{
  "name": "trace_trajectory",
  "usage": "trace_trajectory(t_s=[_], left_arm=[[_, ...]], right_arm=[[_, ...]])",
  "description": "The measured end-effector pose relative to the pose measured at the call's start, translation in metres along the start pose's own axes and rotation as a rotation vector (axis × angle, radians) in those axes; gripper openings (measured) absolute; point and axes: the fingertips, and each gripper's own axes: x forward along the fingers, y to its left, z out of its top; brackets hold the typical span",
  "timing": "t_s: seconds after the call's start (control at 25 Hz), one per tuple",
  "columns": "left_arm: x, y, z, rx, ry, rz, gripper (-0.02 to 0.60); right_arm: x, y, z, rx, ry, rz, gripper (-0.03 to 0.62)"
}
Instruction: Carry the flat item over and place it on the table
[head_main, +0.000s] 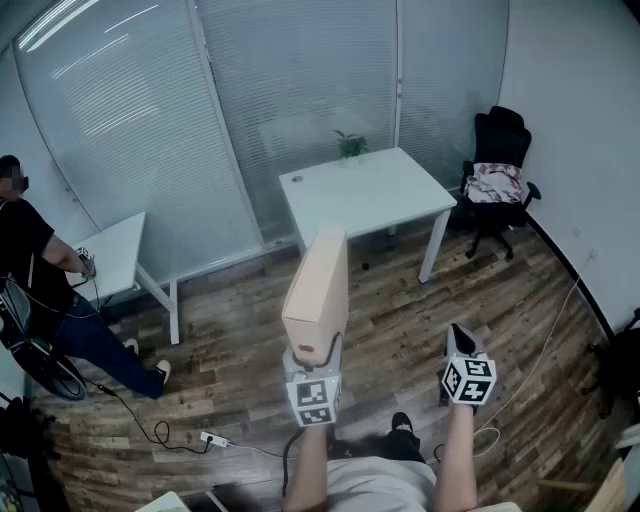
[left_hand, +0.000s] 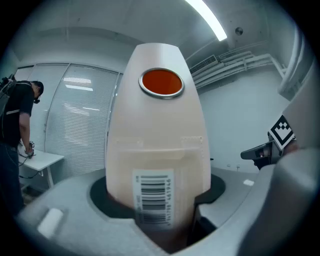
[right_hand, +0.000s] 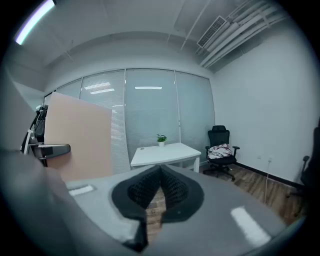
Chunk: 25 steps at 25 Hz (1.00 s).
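A flat beige box stands on edge, upright, with my left gripper shut on its lower end. In the left gripper view the box fills the middle between the jaws, with a barcode label low down and a round red sticker near the top. My right gripper is level with it to the right, shut and holding nothing; its dark pads meet. The white table with a small plant stands ahead by the glass wall. From the right gripper view the box shows at the left.
A black office chair with cloth on it stands right of the table. A smaller white table and a person in black are at the left. A power strip and cables lie on the wood floor.
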Motion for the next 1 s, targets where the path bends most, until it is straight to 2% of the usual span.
trace_trajectory(t_s=[0.2, 0.6, 0.76, 1.0], left_arm=[[-0.001, 0.005, -0.004, 0.007, 0.011, -0.02, 0.307], [0.007, 0.014, 0.002, 0.005, 0.007, -0.028, 0.307], [0.012, 0.015, -0.004, -0.003, 0.016, -0.04, 0.307], [0.042, 0.022, 0.01, -0.029, -0.026, -0.026, 0.307]], right_arm=[[0.0, 0.019, -0.009, -0.05, 0.026, 0.042, 0.002], [-0.005, 0.017, 0.0, 0.013, -0.02, 0.012, 0.002], [-0.006, 0.023, 0.004, 0.006, -0.047, 0.037, 0.002], [0.02, 0.009, 0.011, 0.04, -0.041, 0.046, 0.002]])
